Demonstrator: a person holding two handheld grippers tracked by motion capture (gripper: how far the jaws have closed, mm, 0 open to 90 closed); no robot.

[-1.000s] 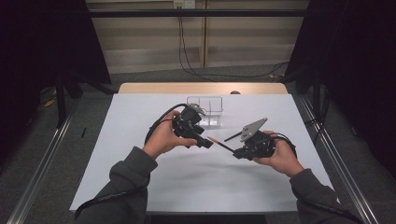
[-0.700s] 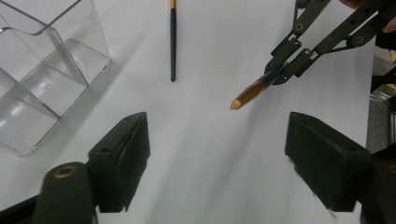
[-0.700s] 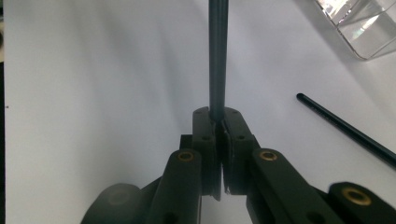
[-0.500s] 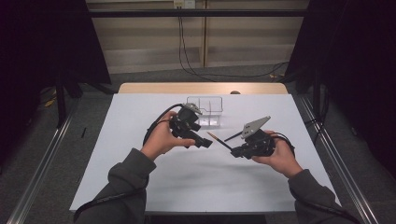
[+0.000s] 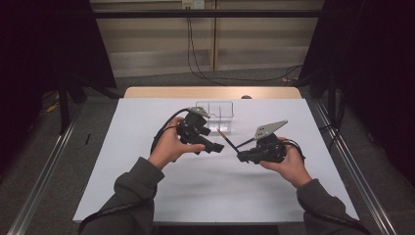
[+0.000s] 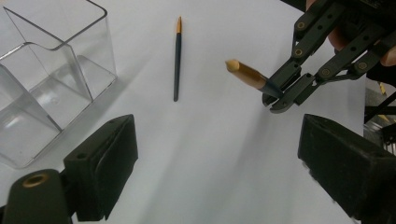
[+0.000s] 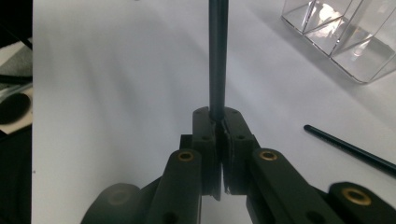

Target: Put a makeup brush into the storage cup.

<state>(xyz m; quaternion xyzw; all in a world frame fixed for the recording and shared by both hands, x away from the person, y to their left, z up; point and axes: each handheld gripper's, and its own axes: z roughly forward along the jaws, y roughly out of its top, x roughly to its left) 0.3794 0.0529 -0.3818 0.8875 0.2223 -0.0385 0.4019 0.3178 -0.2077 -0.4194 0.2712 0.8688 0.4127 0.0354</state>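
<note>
My right gripper [image 7: 219, 126] is shut on a thin dark pencil [image 7: 218, 56]. The pencil's gold end [image 6: 243, 72] points up and away towards the left gripper [image 5: 215, 147]. The left gripper [image 6: 219, 172] is open, its jaws have just been opening, and nothing lies between them. It hovers over the white table just short of the held pencil [image 5: 229, 141] and the right gripper [image 6: 280, 95]. A second dark pencil [image 6: 177, 60] with an orange tip lies flat on the table, also seen as the second pencil [image 7: 350, 149] beside the right gripper.
A clear plastic box [image 5: 215, 110] with compartments stands just behind the left gripper, empty as far as its near cells [image 6: 46, 84] show. The white table [image 5: 147, 186] has bare room in front of both hands. Dark floor and rails flank it.
The left gripper's jaws stand a little wider than before. Both hands have kept their places, and the right gripper still holds the pencil.
</note>
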